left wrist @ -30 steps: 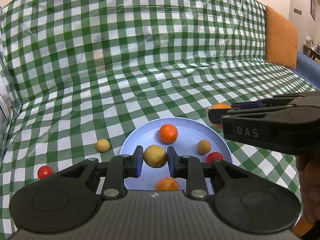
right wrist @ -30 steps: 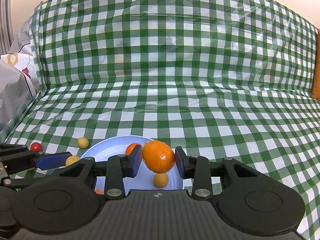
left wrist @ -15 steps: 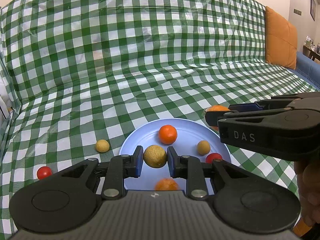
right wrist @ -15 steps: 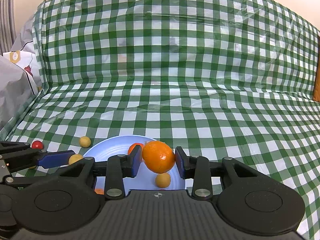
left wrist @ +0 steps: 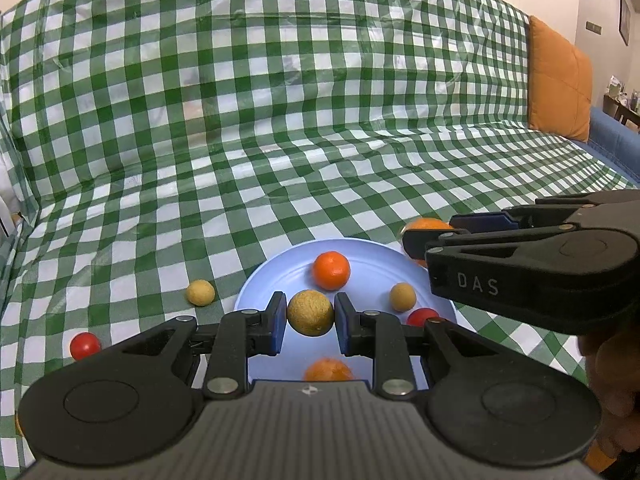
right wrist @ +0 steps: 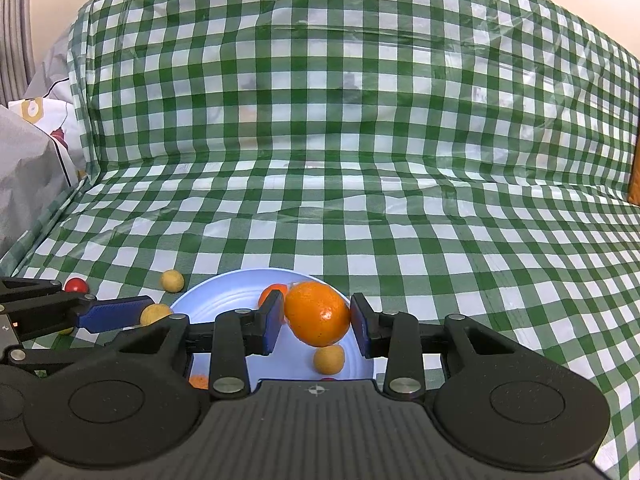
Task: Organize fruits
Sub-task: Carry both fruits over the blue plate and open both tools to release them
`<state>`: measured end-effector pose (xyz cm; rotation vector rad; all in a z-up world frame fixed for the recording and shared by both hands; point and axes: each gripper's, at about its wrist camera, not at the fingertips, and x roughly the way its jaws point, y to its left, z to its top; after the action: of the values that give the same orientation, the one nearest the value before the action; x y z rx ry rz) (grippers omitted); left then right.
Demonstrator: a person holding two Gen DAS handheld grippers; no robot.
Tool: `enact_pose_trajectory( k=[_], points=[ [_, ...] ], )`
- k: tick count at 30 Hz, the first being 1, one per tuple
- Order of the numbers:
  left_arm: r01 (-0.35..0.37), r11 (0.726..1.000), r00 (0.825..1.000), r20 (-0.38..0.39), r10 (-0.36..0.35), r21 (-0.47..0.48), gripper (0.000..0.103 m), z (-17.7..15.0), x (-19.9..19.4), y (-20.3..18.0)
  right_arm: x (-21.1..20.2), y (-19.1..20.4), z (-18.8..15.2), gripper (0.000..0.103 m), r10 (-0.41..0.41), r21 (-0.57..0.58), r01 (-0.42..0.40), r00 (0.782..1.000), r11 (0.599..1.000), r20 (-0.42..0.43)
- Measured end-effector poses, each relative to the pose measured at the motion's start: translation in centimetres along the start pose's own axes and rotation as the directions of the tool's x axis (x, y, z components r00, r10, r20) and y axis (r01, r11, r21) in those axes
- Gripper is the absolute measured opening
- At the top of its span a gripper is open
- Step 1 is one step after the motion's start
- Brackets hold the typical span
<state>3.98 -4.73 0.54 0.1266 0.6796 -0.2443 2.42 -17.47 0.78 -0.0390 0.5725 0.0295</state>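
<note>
My left gripper [left wrist: 311,320] hovers over a light blue plate [left wrist: 360,252]. A tan round fruit [left wrist: 310,313] sits between its blue pads; the jaws are opening and a sliver of gap shows at the right pad. My right gripper [right wrist: 316,320] is shut on a large orange [right wrist: 318,314] above the plate's [right wrist: 224,300] right part. On the plate lie a small orange [left wrist: 331,270], a small tan ball [left wrist: 402,297], a red fruit [left wrist: 422,316] and another orange [left wrist: 328,370], partly hidden by the left gripper's body.
A tan ball [left wrist: 200,292] and a red fruit [left wrist: 85,345] lie on the green checked cloth [left wrist: 280,160] left of the plate. An orange cushion [left wrist: 558,80] stands far right. Grey and white bags [right wrist: 28,160] lean at the left in the right wrist view.
The left pads have drawn slightly apart around the tan fruit. Both hands and the orange have stayed where they were.
</note>
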Motion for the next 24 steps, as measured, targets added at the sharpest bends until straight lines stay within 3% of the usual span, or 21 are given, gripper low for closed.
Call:
enact_pose_trajectory(
  k=[3,4,24],
  points=[
    [-0.002,1.0,1.0,-0.002,0.002,0.004,0.038,0.0,0.0,0.0,-0.1,0.1,0.0,0.055,-0.028,-0.014,0.028,1.0,1.0,0.009],
    [-0.003,1.0,1.0,-0.001,0.003,0.004,0.038,0.1,0.0,0.0,-0.1,0.0,0.0,0.057,-0.028,-0.01,0.028,1.0,1.0,0.01],
    [-0.07,0.998,0.998,-0.003,0.07,-0.002,0.037,-0.1,-0.9,2.9,0.5,1.8,0.2,0.058,-0.017,-0.021,0.017,1.0,1.0,-0.002]
  ],
)
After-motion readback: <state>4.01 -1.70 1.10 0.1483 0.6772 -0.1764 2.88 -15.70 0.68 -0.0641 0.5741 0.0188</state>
